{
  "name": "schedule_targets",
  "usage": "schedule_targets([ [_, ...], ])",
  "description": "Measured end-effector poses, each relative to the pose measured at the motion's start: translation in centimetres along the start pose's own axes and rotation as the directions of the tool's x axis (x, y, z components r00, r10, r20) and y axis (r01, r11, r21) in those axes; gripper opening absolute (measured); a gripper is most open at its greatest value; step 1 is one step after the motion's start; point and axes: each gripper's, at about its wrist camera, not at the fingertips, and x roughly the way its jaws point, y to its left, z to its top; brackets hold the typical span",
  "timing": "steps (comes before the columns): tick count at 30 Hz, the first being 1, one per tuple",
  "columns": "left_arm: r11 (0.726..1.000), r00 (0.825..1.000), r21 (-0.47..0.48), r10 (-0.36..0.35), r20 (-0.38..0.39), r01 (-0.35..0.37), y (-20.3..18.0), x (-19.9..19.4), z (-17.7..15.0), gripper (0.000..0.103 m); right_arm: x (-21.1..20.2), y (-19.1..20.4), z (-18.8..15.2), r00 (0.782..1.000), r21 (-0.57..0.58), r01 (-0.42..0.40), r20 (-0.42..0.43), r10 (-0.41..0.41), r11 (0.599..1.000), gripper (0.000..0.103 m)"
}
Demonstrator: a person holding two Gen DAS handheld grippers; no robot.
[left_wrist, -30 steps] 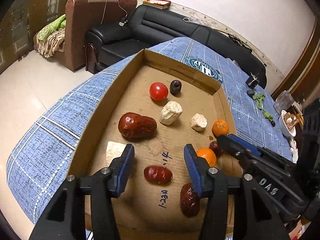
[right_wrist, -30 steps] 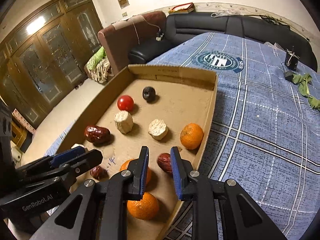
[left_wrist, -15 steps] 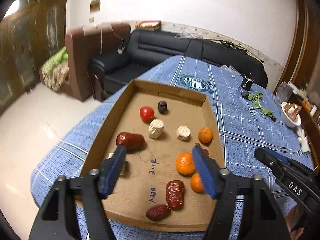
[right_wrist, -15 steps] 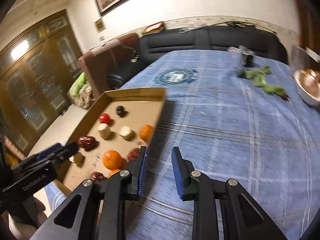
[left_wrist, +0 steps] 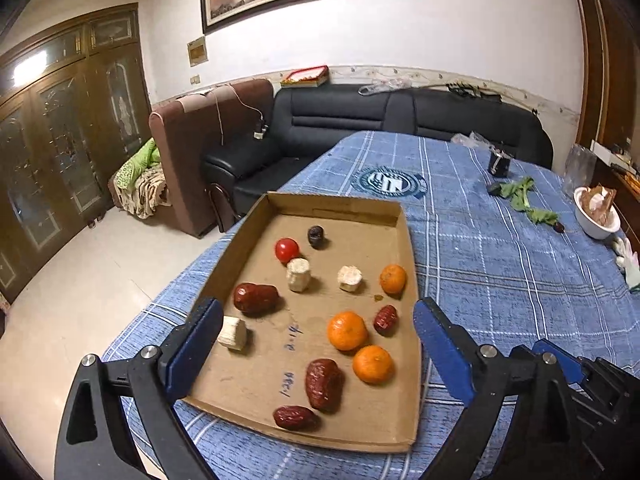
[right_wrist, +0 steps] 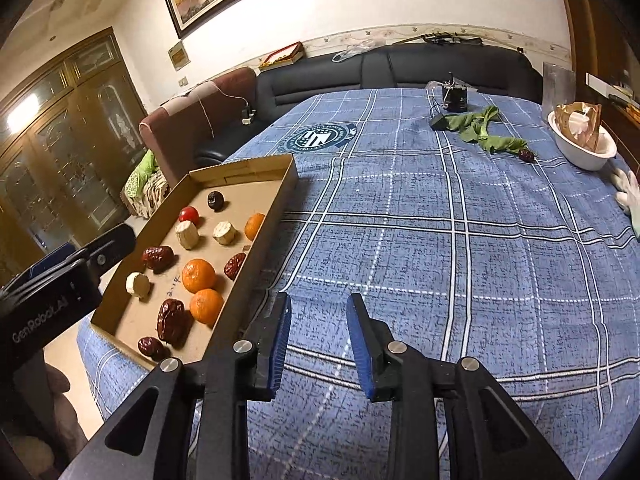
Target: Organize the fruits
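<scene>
Both grippers are hanging back, holding nothing: left gripper (left_wrist: 316,344) is gaping wide over the cardboard tray (left_wrist: 404,436), right gripper (right_wrist: 316,340) is partly open over the blue plaid cloth (right_wrist: 460,240). Nearest in the tray are red dates (left_wrist: 324,383), then the mandarins (left_wrist: 347,330), white chunks, a cherry tomato (left_wrist: 287,249) farthest. Looks like it's between picks; next means dropping in and pinching one fruit.

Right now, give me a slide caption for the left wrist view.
Open left gripper hovers above a cardboard tray holding three oranges, red dates, and a tomato.
</scene>
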Motion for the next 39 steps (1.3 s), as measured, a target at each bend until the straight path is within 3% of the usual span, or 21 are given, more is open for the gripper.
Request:
schedule_targets([
  [6,1.0,1.0,0.012,-0.012,-0.014,0.012,-1.2,0.0,-0.1,0.096,-0.5,-0.9,-0.4,1.0,0.026,-0.003,0.001,0.003,1.0,0.034],
  [14,1.0,1.0,0.02,-0.019,0.025,0.018,-2.0,-0.5,-0.6,0.096,0.0,-1.2,-0.9,1.0,0.04,0.003,-0.002,-0.003,0.999,0.036],
  [26,0.996,0.977,-0.09,0.04,0.209,-0.022,-0.5,-3.4,0.3,0.103,-0.1,-0.1,-0.9,1.0,-0.012,0.018,0.004,-0.018,1.0,0.038],
  [32,0.994,0.981,-0.096,0.069,0.181,-0.052,-0.1,-2.6,0.1,0.103,0.3,1.1,-0.7,1.0,-0.053,0.027,-0.003,-0.027,0.998,0.038],
  [39,0.995,0.996,-0.104,0.008,0.087,0.001,0.7,-0.4,-0.7,0.103,1.3,2.3,-0.7,0.999,-0.085,0.033,-0.027,-0.035,0.996,0.041],
])
